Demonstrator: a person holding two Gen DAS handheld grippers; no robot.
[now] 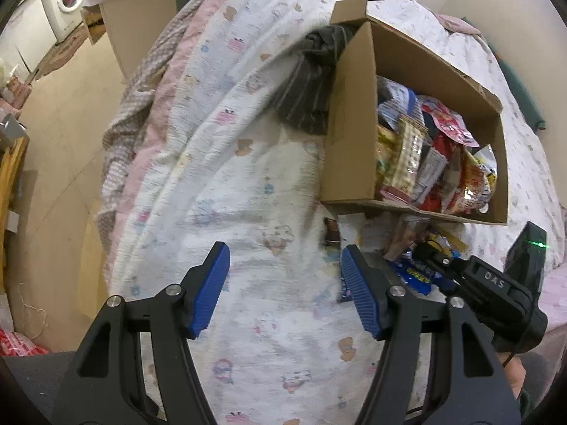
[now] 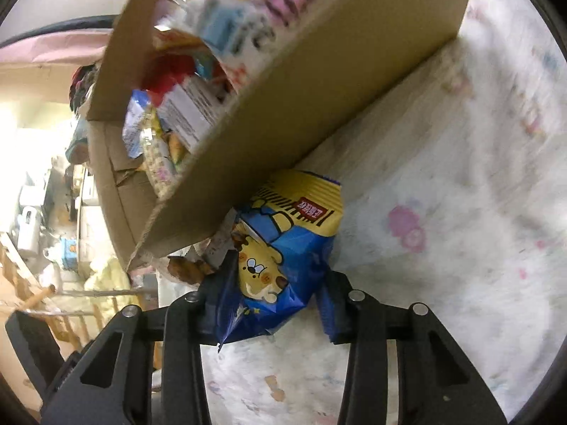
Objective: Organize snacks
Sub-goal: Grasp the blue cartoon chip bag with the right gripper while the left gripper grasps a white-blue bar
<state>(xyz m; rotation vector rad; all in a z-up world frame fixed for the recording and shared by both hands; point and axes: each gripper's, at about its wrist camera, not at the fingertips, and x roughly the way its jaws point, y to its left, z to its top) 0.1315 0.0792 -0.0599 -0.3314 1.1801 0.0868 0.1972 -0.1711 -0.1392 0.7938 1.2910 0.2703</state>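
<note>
Inside cardboard box [image 1: 351, 134] — heaped snack packets [image 1: 432, 156]

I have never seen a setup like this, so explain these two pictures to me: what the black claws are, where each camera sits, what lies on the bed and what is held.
No robot here: a person holds a two-finger gripper in each hand, with a fisheye camera on each looking along its fingers.

The left wrist view shows the left gripper open, blue pads apart, nothing between them. Beyond it, on a white patterned quilt, a cardboard box is packed with snack packets. A few packets lie loose beside its near wall. The other device appears at the right there.

The right wrist view shows the right gripper around a blue and yellow snack bag beside the box. Whether it is clamped tight is unclear.
</note>
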